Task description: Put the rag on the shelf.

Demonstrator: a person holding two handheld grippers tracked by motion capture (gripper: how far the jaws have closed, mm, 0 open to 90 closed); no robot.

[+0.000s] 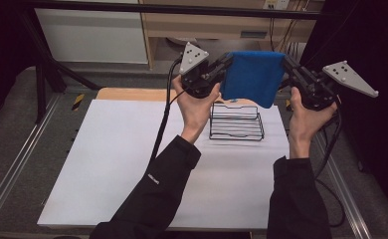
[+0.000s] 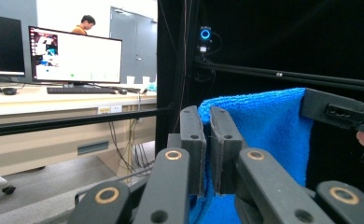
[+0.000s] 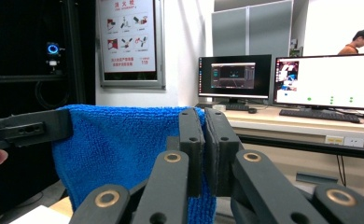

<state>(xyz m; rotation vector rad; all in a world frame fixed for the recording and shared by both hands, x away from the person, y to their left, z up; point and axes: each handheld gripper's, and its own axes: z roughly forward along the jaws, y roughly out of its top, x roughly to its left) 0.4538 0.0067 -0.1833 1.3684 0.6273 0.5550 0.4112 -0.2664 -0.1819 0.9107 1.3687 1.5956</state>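
Blue towel up in air, stretched between both grippers, hanging just above wire rack at desk's 1 o'clock. Left gripper clamped on one top corner, right gripper on other. Pickup looks done, guessing draping over rack left.

The blue towel hangs right in front of the wire rack, so the rack's back top edge is hidden behind it in the high view, and so is part of the wooden board at the worktop's far end. In the left gripper view the towel's lower part runs off the bottom edge behind the left tool. The text on the wall poster in the right gripper view is too small to read.
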